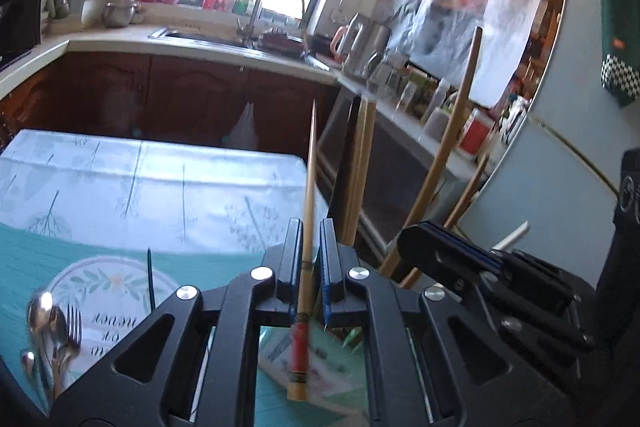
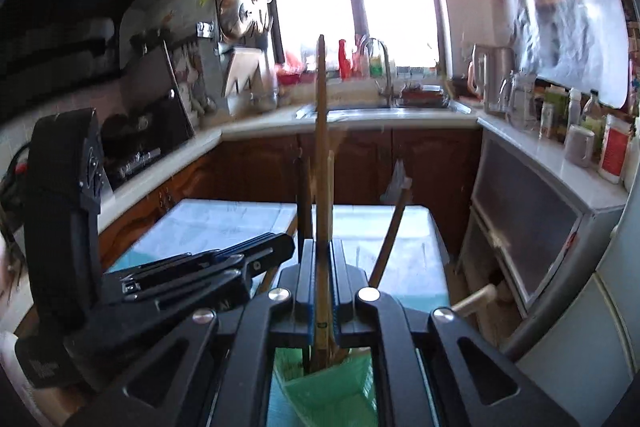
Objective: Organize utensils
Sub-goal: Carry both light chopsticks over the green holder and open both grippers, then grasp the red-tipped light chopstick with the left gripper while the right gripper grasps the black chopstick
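Note:
In the left wrist view my left gripper (image 1: pixel 311 227) is shut on a bamboo chopstick (image 1: pixel 310 167) with a red band near its lower end, and the thin tip points up and away. Two spoons and a fork (image 1: pixel 54 323) lie at the lower left on the teal tablecloth (image 1: pixel 160 183). In the right wrist view my right gripper (image 2: pixel 323 247) is shut on a tall wooden utensil handle (image 2: pixel 320 131) that stands upright, with a shorter stick beside it. Their lower ends sit in a green holder (image 2: pixel 332 387) under the jaws. Both grippers are close together.
A round printed placemat (image 1: pixel 112 287) lies by the cutlery. More wooden handles (image 1: pixel 460 131) lean at the right, past the table's edge. Behind are a counter with a sink (image 2: pixel 380 111), a kettle and jars (image 2: pixel 560 115), and a stove (image 2: pixel 132 147) at the left.

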Motion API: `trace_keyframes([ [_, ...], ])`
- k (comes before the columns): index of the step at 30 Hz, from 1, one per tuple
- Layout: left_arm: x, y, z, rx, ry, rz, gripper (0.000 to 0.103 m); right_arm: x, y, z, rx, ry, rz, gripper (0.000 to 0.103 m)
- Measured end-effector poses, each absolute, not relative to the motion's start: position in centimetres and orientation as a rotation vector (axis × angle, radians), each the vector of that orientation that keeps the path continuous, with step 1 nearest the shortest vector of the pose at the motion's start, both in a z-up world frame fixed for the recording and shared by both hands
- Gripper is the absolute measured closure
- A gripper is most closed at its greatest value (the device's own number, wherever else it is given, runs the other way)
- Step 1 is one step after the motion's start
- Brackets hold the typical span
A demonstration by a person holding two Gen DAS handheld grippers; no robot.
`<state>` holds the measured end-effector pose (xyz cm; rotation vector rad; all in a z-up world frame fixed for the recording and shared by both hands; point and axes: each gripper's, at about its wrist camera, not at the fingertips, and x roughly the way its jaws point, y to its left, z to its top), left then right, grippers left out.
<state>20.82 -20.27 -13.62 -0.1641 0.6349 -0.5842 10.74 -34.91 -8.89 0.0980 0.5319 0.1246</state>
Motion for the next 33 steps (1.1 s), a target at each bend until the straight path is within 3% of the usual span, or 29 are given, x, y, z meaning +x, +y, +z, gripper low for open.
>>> trace_keyframes([
  [3, 20.2, -19.4, -14.6, -0.164, 0.683, -0.578, 0.088, 11.0, -34.5, -10.0, 0.08, 0.616, 0.132, 0.097],
  [8, 19.5, -16.7, -15.7, -0.225, 0.78, -0.544, 0.058, 10.3, -33.8, -10.5, 0.059, 0.65, 0.135, 0.096],
  [12, 18.2, -14.1, -15.5, -0.214, 0.821, -0.506, 0.057, 8.9, -33.2, -9.6, 0.068, 0.62, 0.124, 0.082],
  [26, 15.1, -0.8, -17.3, -0.141, 0.98, -0.248, 0.057, 4.7, -29.9, -7.9, 0.102, 0.612, 0.186, 0.082],
  [33, 15.2, 4.5, -20.1, -0.158, 1.089, -0.168, 0.057, 6.6, -27.7, -9.4, 0.127, 0.734, 0.246, 0.082],
])
